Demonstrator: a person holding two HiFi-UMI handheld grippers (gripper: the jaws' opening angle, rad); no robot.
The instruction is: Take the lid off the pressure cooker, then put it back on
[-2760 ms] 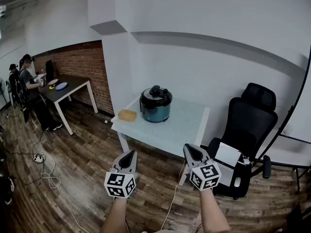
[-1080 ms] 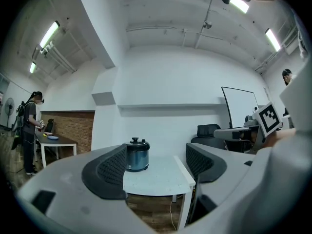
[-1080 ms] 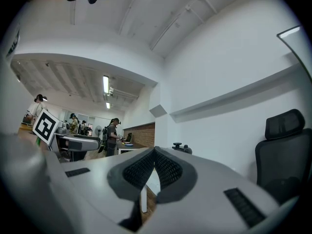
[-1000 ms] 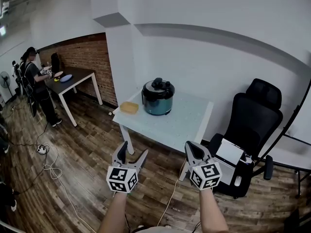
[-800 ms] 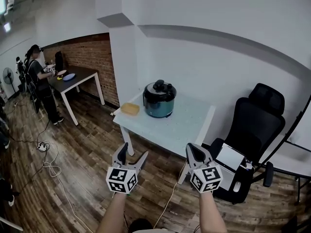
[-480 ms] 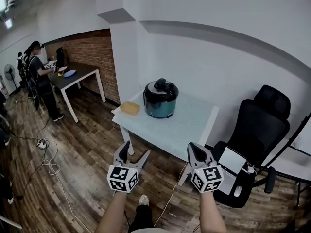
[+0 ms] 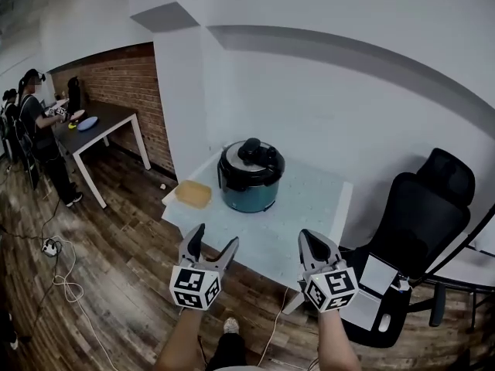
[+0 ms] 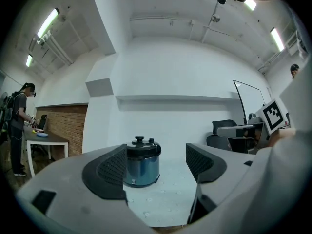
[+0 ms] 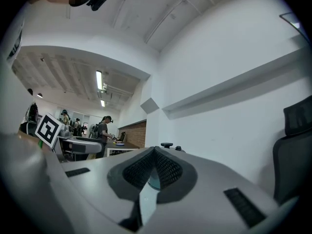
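A teal pressure cooker (image 7: 250, 176) stands on a pale glass-topped table (image 7: 309, 207), its black lid (image 7: 251, 159) seated on top with a knob in the middle. In the left gripper view the cooker (image 8: 142, 161) shows between the jaws, well ahead. My left gripper (image 7: 211, 246) hangs short of the table's near edge with its jaws apart and nothing between them. My right gripper (image 7: 311, 242) is level with it to the right, jaws pressed together and empty. In the right gripper view only the lid's knob (image 9: 166, 145) peeks over the jaws.
A yellow sponge-like block (image 7: 192, 194) lies on the table left of the cooker. A black office chair (image 7: 421, 222) stands at the right with a laptop (image 7: 370, 281) beside it. A person (image 7: 37, 122) stands at a dark table (image 7: 97, 124) far left. Cables (image 7: 62, 280) lie on the wooden floor.
The table and cooker have come closer as I walked towards them. The left gripper opened from shut between the earliest frame and one second ago; the right stays shut.
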